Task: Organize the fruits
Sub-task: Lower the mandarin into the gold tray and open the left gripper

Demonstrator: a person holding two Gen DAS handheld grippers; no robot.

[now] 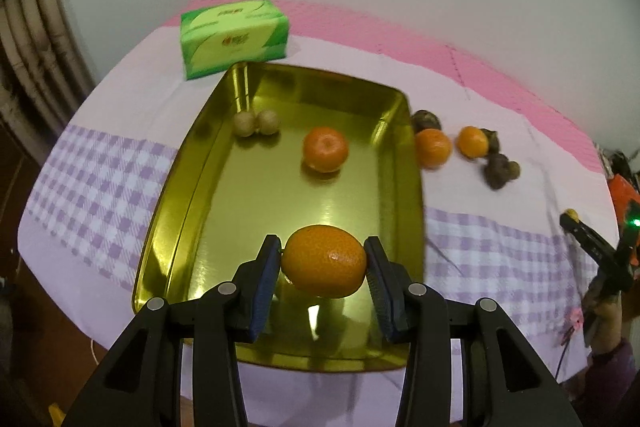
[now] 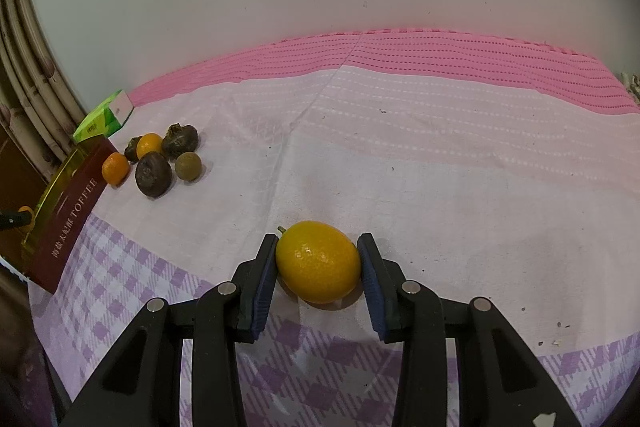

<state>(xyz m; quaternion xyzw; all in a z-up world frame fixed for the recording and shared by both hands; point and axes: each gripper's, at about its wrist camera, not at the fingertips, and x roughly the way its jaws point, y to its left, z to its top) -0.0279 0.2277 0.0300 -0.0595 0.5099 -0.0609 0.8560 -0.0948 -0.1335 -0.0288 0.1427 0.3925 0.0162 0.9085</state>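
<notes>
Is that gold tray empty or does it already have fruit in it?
Not empty: the gold tray holds one orange and two small brown fruits.

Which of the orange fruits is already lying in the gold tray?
The mandarin alone on the gold tray floor; one is gripped above it, two lie outside on the cloth.

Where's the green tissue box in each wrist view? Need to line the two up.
Left wrist: green tissue box upper left, on the cloth just beyond the gold tray's far left corner.
Right wrist: far left edge, mostly cut off, behind the tray's dark red side wall.
Shared landmark: the cluster of small oranges and dark fruits beside the tray.
</notes>
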